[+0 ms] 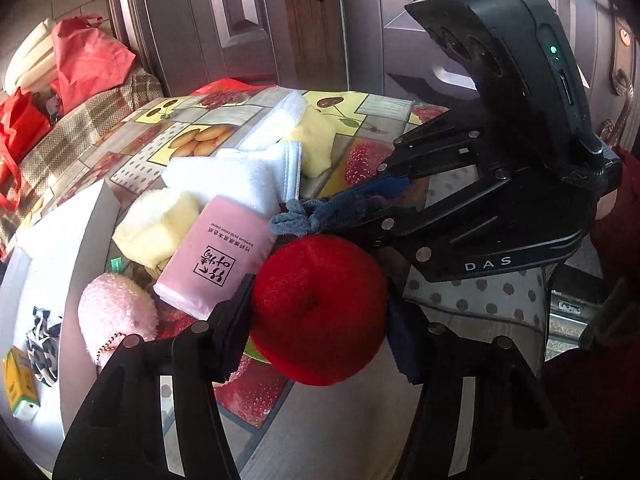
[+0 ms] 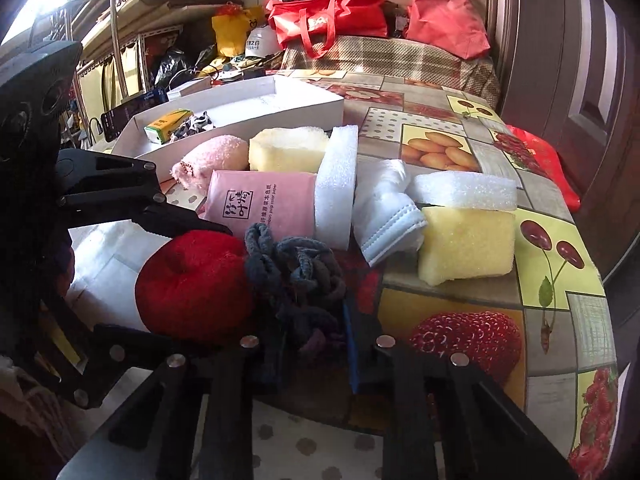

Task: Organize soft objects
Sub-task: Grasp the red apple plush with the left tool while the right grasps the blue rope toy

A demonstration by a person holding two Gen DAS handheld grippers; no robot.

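My left gripper [image 1: 320,316] is shut on a red plush apple [image 1: 318,312], its two fingers pressing either side; the apple also shows in the right wrist view [image 2: 192,284]. My right gripper [image 2: 312,320] is shut on a tangle of blue-grey knitted cord [image 2: 296,264], seen from the left wrist view as well [image 1: 320,216]. Behind them lie a pink tissue pack [image 1: 216,256], a pink plush toy [image 1: 114,316], yellow sponges [image 2: 468,244], white foam blocks [image 2: 464,190] and a white face mask [image 2: 388,216].
A white open box [image 2: 240,116] stands at the back left of the fruit-print table [image 2: 520,320] and holds a yellow-green carton [image 2: 166,124] and a black-and-white item. Red bags [image 2: 444,12] sit on a plaid surface behind. A door stands right.
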